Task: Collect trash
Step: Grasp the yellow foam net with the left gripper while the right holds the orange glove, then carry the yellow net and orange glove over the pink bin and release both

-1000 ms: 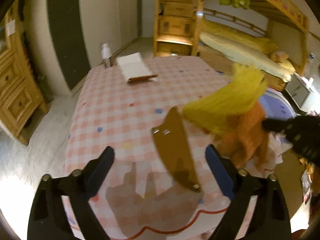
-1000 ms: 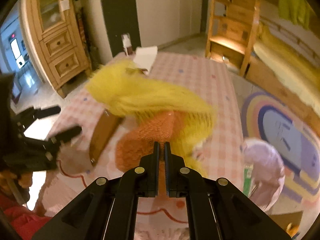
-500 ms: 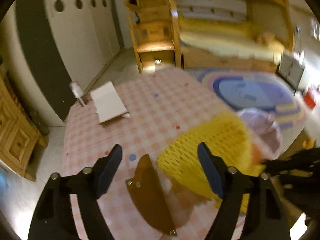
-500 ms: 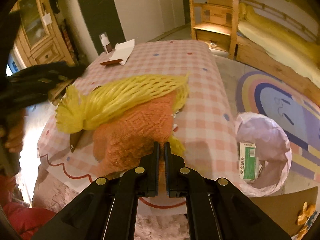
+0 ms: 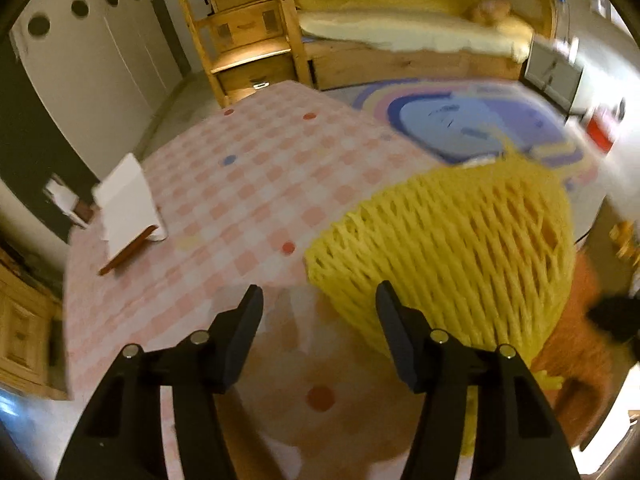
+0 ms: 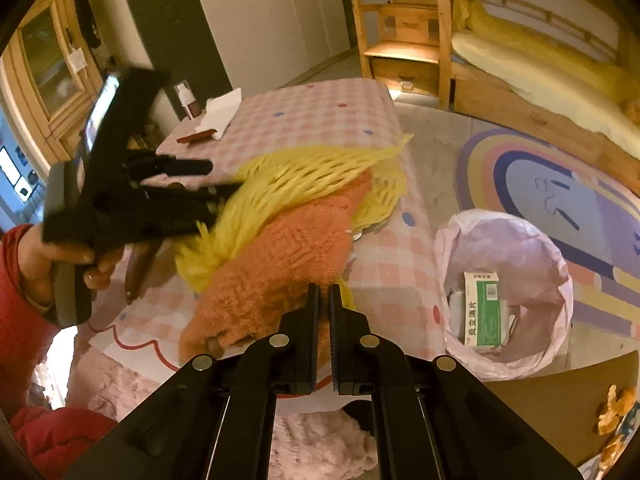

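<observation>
left claw (image 5: 318, 304): jaws apart, nothing btwn them; yellow foam net (image 5: 452, 256) sits just to its right, brushing the right finger's outer side, not inside the gap.
counter (image 5: 248, 184): pink check cloth; white pad (image 5: 126, 204) and small bottle (image 6: 188, 100) at far left corner, well apart from the action.
brown flat piece (image 6: 140, 266): lies on counter under left claw, partly hidden, long axis pointing away from the person.
net + orange foam wrap (image 6: 276, 276): bunched together at counter's near-right edge, long axis running from lower-left up toward the far right edge; net drapes over the orange one.
right claw (image 6: 324, 296): jaws together, pinching the wrap's near edge w/ a yellow strand beside it. This is the nearer claw, already has the load.
key relation: bin bag lies right of and below the right claw, off the counter edge, so my guess is a swing right and down.
bin bag (image 6: 556, 300): pale pink, mouth open, on the floor; holds a green-white box (image 6: 482, 308) and some pale scraps, room left.
</observation>
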`<state>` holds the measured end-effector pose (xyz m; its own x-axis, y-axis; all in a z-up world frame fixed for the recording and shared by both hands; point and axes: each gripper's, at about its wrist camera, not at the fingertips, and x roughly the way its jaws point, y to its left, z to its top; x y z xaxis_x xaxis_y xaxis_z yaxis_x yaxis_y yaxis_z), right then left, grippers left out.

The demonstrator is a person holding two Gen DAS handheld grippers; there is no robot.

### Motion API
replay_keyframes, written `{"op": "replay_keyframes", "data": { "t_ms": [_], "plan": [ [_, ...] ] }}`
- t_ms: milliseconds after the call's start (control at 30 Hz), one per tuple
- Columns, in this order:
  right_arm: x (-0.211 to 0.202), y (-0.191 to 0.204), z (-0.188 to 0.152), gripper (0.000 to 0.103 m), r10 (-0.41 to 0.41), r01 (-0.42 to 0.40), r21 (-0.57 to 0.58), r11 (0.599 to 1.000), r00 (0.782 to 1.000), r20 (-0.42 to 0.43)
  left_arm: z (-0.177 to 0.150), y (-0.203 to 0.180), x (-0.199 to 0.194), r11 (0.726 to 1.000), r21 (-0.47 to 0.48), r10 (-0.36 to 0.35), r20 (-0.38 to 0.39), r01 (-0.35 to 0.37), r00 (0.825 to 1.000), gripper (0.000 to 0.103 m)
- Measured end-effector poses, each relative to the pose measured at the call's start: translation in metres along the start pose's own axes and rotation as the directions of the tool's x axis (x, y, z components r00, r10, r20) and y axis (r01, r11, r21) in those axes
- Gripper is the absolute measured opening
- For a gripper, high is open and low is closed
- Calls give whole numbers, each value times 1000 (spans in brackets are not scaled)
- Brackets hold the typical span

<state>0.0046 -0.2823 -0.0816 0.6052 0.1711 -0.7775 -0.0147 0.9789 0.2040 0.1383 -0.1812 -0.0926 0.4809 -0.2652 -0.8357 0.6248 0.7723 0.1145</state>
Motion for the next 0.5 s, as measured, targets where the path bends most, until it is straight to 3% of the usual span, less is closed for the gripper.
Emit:
{"op": "replay_keyframes", "data": {
  "t_ms": [167, 300, 500],
  "plan": [
    [3, -6, -2, 5, 10, -10, 10, 1000, 1000, -7, 10, 12, -5, 995, -74, -62, 47, 66, 997, 58],
    [4, -5, -1, 5, 14, -14, 4, 1000, 1000, -8, 15, 15, -14, 991, -109, -63, 140, 79, 988, 58],
    [6, -8, -2, 5, 20, -20, 5, 1000, 1000, -14, 26, -10, 24, 999, -6, -43, 51, 43, 998, 58]
  ]
}}
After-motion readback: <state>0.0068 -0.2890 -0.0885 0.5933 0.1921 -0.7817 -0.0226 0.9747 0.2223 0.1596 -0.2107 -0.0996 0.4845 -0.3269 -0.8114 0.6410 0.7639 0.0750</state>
